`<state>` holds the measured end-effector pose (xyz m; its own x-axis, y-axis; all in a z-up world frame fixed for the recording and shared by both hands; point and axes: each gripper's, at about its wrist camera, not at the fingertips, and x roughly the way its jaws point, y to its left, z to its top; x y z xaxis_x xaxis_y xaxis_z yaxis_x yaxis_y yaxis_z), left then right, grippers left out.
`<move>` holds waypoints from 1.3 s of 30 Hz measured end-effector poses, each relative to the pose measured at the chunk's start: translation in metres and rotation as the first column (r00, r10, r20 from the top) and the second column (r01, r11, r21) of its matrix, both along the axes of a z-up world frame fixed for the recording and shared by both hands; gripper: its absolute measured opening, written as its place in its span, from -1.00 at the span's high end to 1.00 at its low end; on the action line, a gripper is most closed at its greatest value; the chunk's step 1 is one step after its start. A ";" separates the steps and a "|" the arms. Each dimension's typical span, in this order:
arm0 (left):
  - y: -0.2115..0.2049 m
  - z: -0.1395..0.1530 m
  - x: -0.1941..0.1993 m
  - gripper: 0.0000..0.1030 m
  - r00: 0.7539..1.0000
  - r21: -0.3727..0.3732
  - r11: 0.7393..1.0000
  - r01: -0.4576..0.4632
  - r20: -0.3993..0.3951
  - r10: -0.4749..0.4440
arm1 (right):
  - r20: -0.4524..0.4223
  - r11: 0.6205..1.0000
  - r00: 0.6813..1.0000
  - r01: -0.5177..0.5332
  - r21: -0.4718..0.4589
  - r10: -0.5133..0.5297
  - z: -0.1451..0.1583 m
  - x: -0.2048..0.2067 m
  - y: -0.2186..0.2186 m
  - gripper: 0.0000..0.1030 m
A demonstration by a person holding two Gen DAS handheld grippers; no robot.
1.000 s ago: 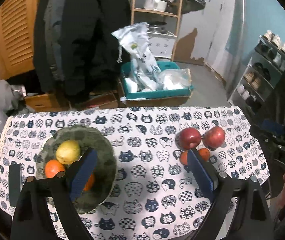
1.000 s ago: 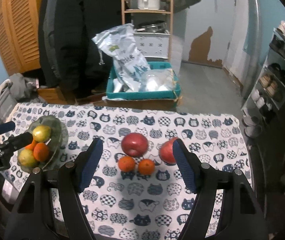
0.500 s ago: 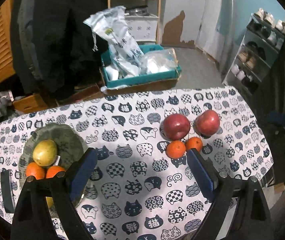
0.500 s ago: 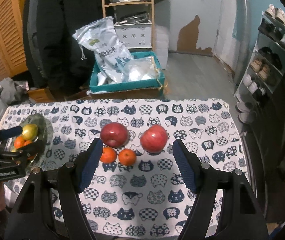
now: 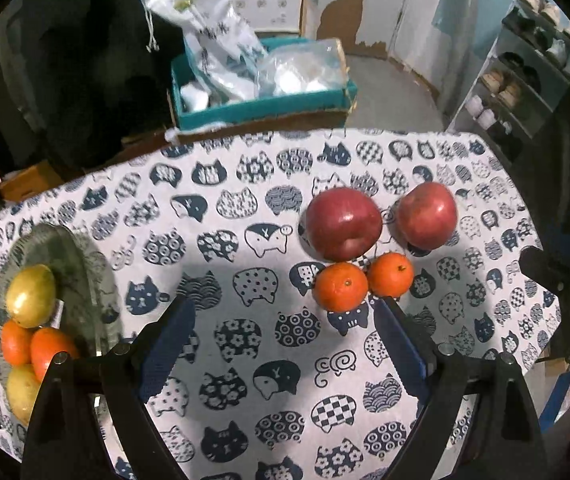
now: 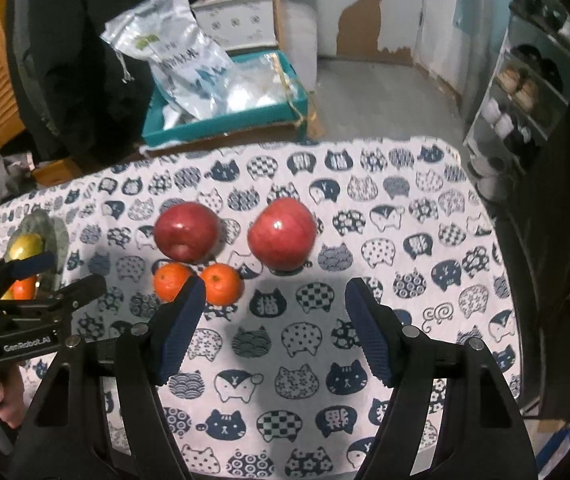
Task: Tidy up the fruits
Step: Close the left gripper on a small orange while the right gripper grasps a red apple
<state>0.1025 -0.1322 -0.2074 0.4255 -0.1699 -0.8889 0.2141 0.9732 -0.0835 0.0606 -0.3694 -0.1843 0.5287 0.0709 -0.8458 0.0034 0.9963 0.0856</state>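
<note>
I have both grippers, left gripper (image 5: 285, 324) and right gripper (image 6: 275, 300), fingers spread and empty above the surface (image 5: 245, 360), near two apples (image 6: 187, 231) and two oranges (image 6: 221, 284).

Lowest pear (image 5: 21, 390) on plate (image 5: 85, 276) half hidden (left hand-held gripper (image 5: 285, 344) frame)

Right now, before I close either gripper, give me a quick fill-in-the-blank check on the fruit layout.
1. Loose on the tablecloth lie two red apples and ____ oranges.
2. The green pear sits in the ____.
3. The left gripper holds ____.
4. Both apples lie ____ from the grippers than the loose oranges.

Missing words: two; bowl; nothing; farther
</note>
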 end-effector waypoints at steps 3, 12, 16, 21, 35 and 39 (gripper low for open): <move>-0.005 -0.014 0.007 -0.79 1.000 0.001 1.000 -0.005 -0.025 0.005 | -0.036 1.000 0.999 0.015 -0.001 -0.015 -0.016 0.007 -0.005 -0.42; -0.024 -0.055 0.020 -0.79 0.995 0.000 1.000 0.011 -0.096 -0.011 | -0.147 0.996 0.987 0.077 0.048 -0.069 -0.062 0.027 -0.018 -0.42; -0.031 -0.064 0.026 -0.79 0.994 -0.008 1.000 0.024 -0.110 -0.025 | -0.166 0.995 0.984 0.081 0.052 -0.071 -0.071 0.032 -0.019 -0.42; -0.038 -0.076 0.030 -0.79 0.991 -0.008 0.999 0.035 -0.130 -0.036 | -0.180 0.996 0.982 0.076 0.054 -0.065 -0.077 0.034 -0.018 -0.42; -0.049 -0.083 0.041 -0.13 0.987 -0.102 0.992 0.073 -0.135 -0.086 | -0.189 0.992 0.979 0.090 0.091 -0.072 -0.088 0.050 -0.022 -0.42; -0.052 -0.078 0.039 0.09 0.988 -0.088 0.992 0.087 -0.123 -0.098 | -0.186 0.987 0.981 0.086 0.134 -0.061 -0.092 0.059 -0.022 -0.42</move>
<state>0.1420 -0.1840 -0.2855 0.2894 -0.2782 -0.9159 0.2854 0.9384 -0.1949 0.1199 -0.3919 -0.2761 0.3766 0.1624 -0.9120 0.1045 0.9708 0.2160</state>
